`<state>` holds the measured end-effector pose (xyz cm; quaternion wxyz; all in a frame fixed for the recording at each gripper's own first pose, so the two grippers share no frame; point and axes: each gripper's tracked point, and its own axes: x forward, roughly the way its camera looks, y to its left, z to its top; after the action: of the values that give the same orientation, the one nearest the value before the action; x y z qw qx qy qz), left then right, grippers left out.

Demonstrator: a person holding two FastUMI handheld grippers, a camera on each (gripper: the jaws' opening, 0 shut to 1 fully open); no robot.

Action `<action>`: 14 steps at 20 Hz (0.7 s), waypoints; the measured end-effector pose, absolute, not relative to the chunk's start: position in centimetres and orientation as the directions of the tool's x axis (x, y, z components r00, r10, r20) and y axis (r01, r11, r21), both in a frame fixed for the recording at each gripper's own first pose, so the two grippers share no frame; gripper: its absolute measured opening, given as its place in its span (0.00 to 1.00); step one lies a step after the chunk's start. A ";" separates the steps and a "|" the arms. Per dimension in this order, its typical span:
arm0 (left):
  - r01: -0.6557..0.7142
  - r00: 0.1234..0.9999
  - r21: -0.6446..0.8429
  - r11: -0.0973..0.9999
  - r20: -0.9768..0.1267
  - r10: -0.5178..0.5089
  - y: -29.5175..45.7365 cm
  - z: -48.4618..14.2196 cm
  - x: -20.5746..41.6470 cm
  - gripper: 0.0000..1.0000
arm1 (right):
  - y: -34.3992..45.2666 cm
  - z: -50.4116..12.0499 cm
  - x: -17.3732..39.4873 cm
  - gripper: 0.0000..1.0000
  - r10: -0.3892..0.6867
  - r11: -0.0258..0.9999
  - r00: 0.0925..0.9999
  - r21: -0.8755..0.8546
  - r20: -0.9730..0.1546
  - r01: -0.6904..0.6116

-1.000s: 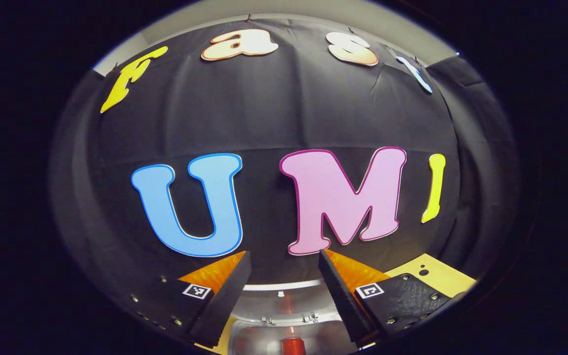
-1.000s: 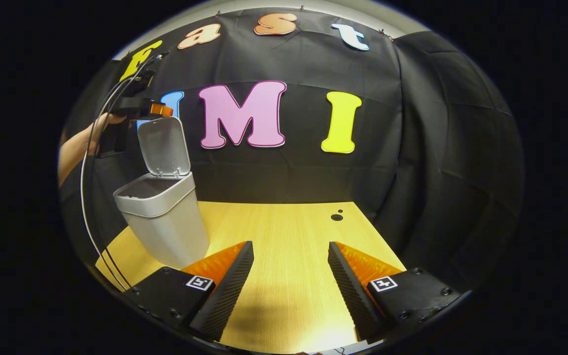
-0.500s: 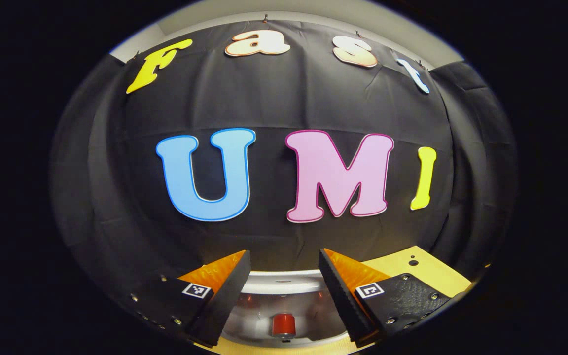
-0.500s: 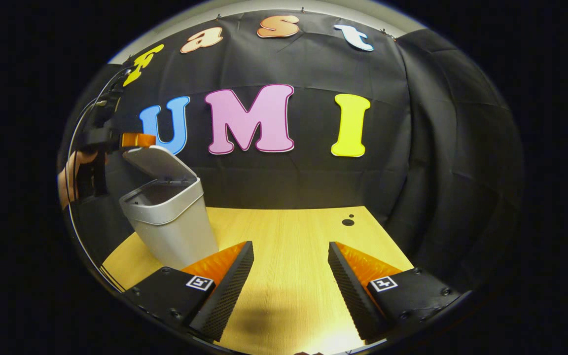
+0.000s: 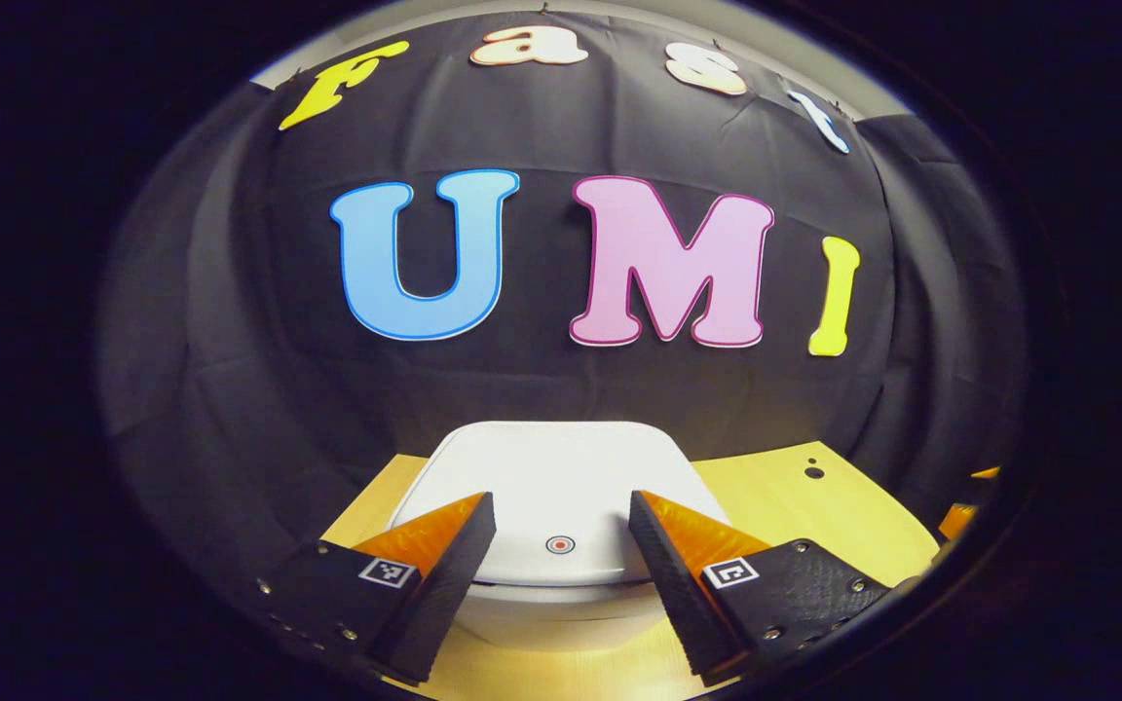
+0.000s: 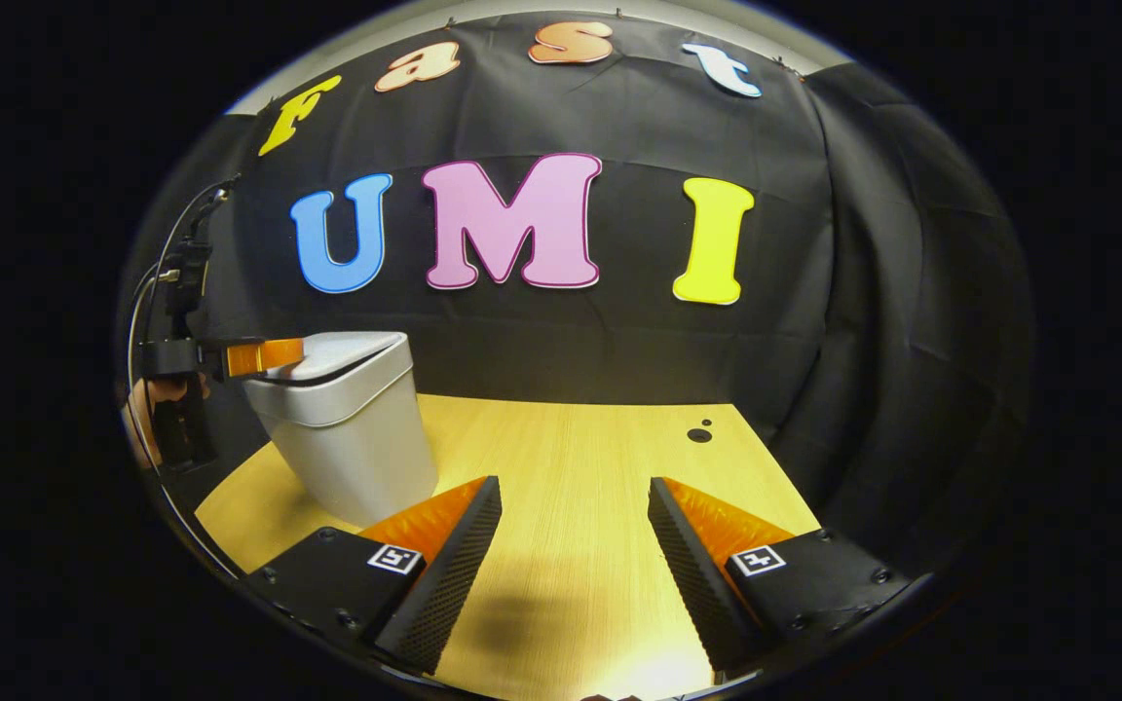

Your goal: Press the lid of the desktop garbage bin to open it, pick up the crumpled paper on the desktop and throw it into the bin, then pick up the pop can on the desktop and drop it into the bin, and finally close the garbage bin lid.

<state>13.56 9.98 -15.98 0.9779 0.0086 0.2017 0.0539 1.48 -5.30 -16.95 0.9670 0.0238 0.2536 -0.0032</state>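
Looking along our left gripper [image 5: 561,531], we see its two fingers spread apart with nothing between them. They hang just over the front edge of the lid [image 5: 561,487] of the white bin [image 5: 561,613]. The lid lies flat on the bin, so the bin looks closed. A small round red mark [image 5: 560,544] sits on the lid near its front, right in the gap between our fingers. We cannot tell if the fingers touch the lid.

The bin stands on a yellow wooden table [image 5: 785,506]. Behind it hangs the black cloth wall [image 5: 230,341]. Two small dark holes [image 5: 813,471] show in the table top, off to the right of the bin.

Looking along our right gripper [image 6: 571,531], we see its fingers spread apart too, and they hold nothing. They float above a bare part of the table [image 6: 571,448]. The bin [image 6: 352,438] stands well off to the left of them, with its lid [image 6: 347,355] down. There we also see the left gripper [image 6: 264,355] from the side, with its tip at the edge of the lid. A hand [image 6: 147,399] holds it from behind, and a thin cable [image 6: 132,341] curves up from it. The two small holes [image 6: 697,434] are near the far right corner of the table.
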 end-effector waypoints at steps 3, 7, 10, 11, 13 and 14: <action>-0.098 0.928 0.082 0.992 -0.353 0.121 10.1 -15.7 13.5 0.92 | -5.3 -17.6 1.3 0.99 0.016 0.999 0.861 0.042 -0.509 0.006; -0.104 0.943 0.084 0.991 -0.307 0.125 10.0 -16.0 13.4 0.92 | -5.4 -18.5 1.4 0.99 0.019 0.999 0.848 0.050 -0.530 0.008; -0.107 0.942 0.069 0.992 -0.312 0.123 10.0 -16.5 13.3 0.93 | -5.3 -18.8 1.6 0.99 0.025 0.999 0.846 0.047 -0.533 0.001; -0.109 0.942 0.062 0.992 -0.311 0.123 10.0 -16.6 13.2 0.94 | -5.1 -18.9 1.6 0.99 0.029 0.999 0.844 0.047 -0.535 -0.004; -0.111 0.948 0.073 0.991 -0.290 0.128 10.0 -16.4 13.4 0.94 | -4.8 -18.8 1.8 0.99 0.037 0.999 0.846 0.050 -0.532 -0.012; -0.113 0.949 0.075 0.991 -0.286 0.130 10.0 -16.0 13.4 0.93 | -4.7 -18.7 2.0 0.99 0.038 0.999 0.848 0.052 -0.528 -0.012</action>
<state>13.39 9.98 -16.03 0.9868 0.0289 0.1468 0.0615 1.98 -4.73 -18.70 0.9610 0.0233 0.2751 0.0131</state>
